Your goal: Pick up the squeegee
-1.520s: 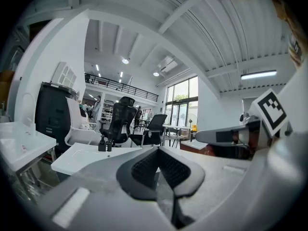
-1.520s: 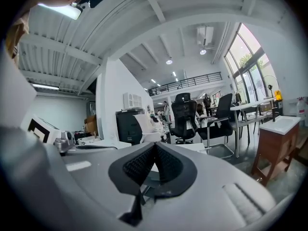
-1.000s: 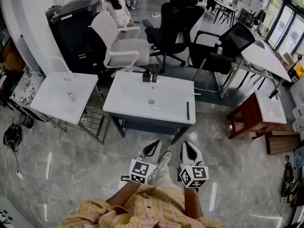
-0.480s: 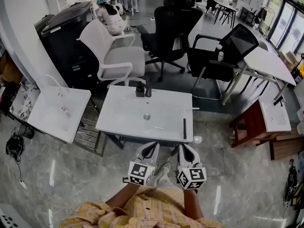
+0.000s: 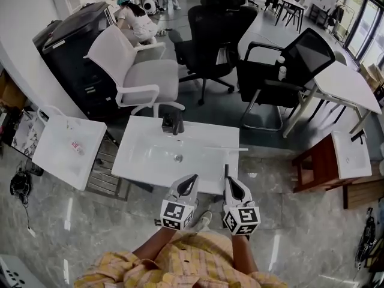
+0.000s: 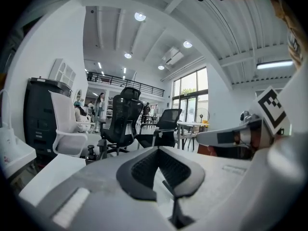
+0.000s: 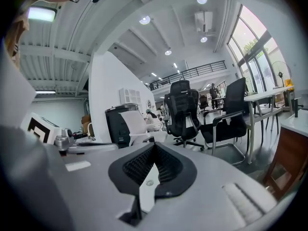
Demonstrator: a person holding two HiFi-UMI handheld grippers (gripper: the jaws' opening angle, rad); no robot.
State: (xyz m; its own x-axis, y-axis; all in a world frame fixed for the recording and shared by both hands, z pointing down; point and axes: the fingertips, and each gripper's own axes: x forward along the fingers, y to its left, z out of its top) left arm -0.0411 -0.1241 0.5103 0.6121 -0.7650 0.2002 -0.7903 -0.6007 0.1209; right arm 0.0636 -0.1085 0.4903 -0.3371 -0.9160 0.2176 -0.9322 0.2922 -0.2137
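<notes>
This is an open-plan office, shown by black swivel chairs [image 5: 213, 29] and a white office chair [image 5: 141, 71] standing near white tables [image 5: 150, 161], a large black copier-like machine [image 5: 75, 41] by the wall, a polished stone floor [image 5: 300, 227], tall windows [image 7: 250, 57] and a railed mezzanine [image 6: 125, 81].

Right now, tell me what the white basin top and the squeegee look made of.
Basin top: smooth white with a faint sheen, likely ceramic or moulded resin. Squeegee: slim, matte dark bar, probably plastic or rubber; too small to be sure.
</notes>
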